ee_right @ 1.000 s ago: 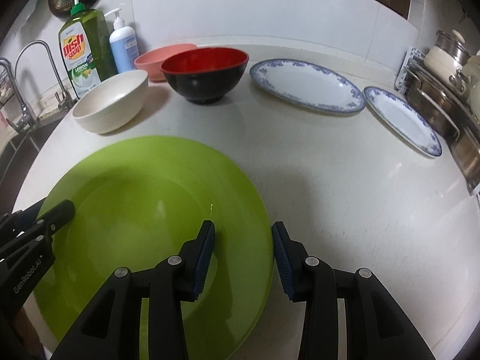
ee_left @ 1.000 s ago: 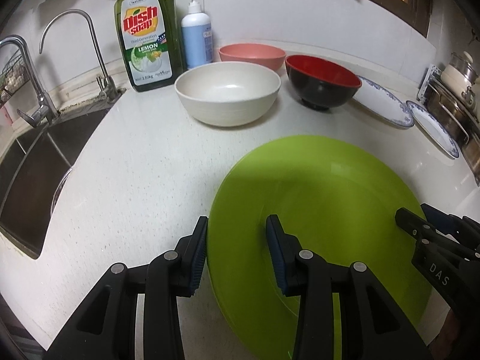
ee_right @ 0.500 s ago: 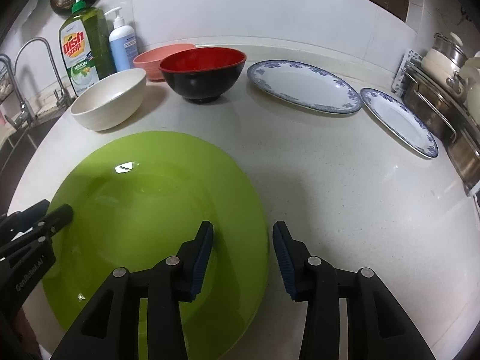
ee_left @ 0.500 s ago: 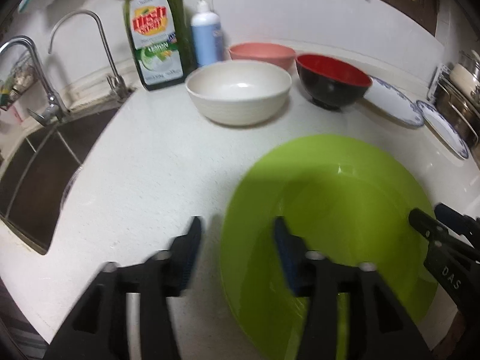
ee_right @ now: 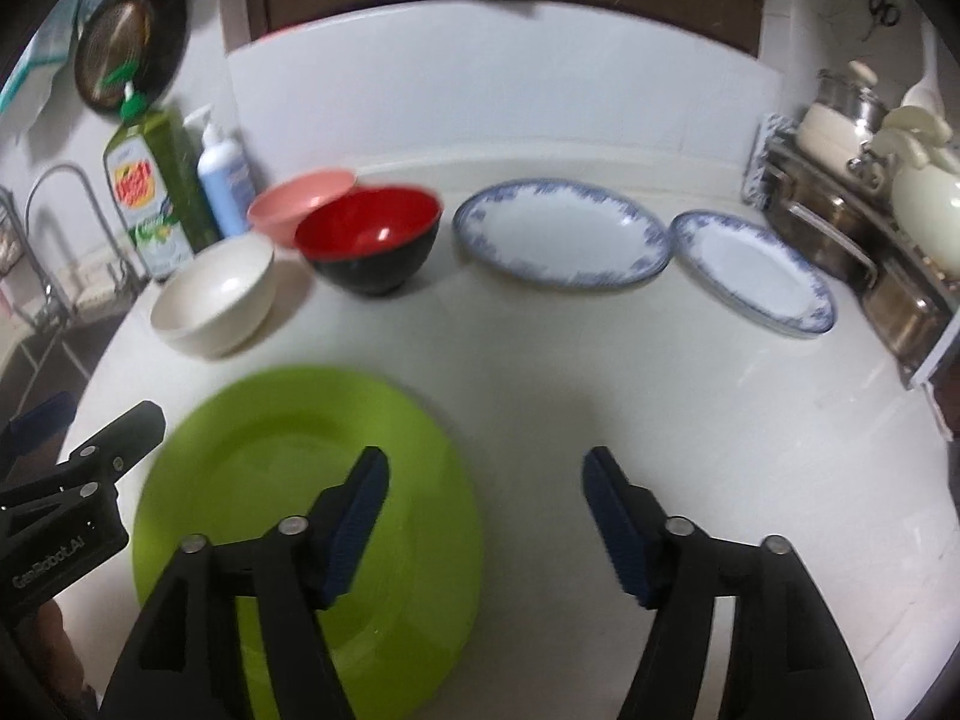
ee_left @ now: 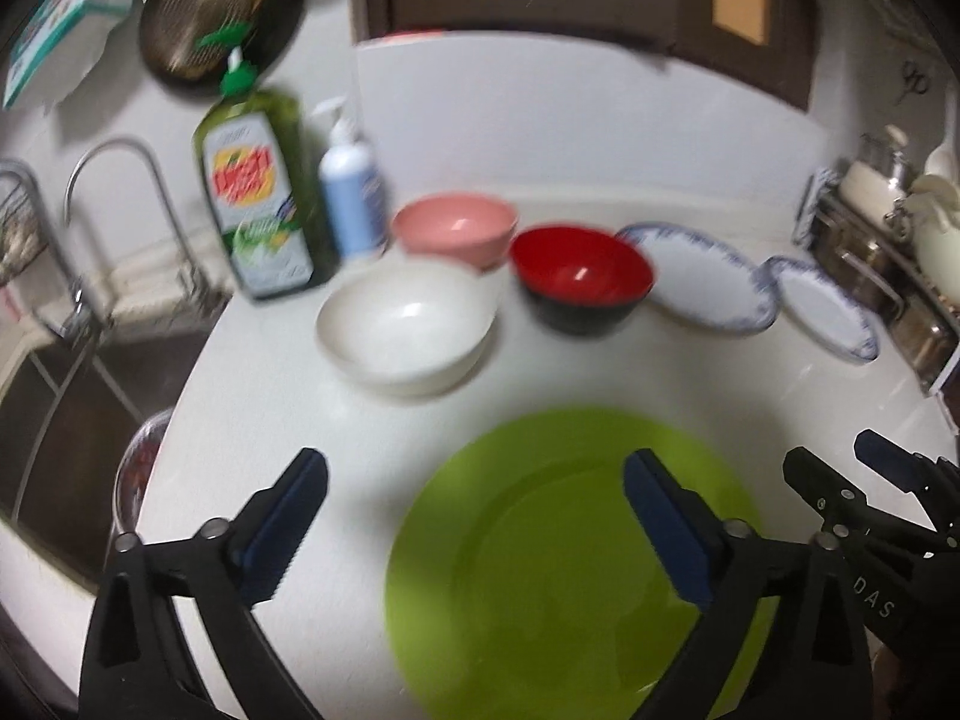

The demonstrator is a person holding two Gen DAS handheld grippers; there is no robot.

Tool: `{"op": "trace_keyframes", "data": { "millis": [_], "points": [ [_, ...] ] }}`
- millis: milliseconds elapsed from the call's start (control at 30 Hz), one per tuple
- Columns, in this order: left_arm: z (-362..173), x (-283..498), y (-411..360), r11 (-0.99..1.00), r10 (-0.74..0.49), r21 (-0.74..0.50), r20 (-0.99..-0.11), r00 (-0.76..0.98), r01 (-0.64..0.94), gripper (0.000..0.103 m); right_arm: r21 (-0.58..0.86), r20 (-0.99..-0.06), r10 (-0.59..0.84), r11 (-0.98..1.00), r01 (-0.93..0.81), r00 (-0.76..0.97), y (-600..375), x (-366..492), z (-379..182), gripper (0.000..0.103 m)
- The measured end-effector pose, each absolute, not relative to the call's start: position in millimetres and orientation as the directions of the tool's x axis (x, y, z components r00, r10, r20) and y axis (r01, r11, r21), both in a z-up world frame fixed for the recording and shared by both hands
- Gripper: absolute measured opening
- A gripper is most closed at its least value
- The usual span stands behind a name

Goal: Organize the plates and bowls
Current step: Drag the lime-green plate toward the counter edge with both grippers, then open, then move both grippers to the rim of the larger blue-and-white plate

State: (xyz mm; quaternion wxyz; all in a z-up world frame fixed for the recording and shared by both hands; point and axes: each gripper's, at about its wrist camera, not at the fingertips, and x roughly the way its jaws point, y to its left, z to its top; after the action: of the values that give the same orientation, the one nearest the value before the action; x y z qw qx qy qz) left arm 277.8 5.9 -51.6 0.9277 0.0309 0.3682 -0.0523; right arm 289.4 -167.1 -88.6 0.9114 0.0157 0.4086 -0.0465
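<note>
— Both claws, left point(ee_left: 474, 516) and right point(ee_right: 483, 510), have spread wide and let go of the green plate point(ee_left: 558, 546), which lies on the counter point(ee_right: 690, 420) beneath them.

— Risk?

— Blurred, moving fingers could clip its rim or the white bowl point(ee_left: 408, 324) ahead.

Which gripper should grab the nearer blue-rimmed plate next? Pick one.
Right. The right gripper is open and empty, with bare counter between it and the nearer blue-rimmed plate. The left gripper is also open but sits beyond the green plate.
</note>
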Motion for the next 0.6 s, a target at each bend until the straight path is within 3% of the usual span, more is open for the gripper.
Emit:
{"op": "trace_keyframes", "data": {
  "millis": [600],
  "points": [
    [13, 327, -98, 0.868, -0.325, 0.106, -0.616, 0.718, 0.485, 0.103, -0.032, -0.671, -0.326, 0.910, 0.413, 0.666, -244, 288, -30, 0.069]
  ]
}}
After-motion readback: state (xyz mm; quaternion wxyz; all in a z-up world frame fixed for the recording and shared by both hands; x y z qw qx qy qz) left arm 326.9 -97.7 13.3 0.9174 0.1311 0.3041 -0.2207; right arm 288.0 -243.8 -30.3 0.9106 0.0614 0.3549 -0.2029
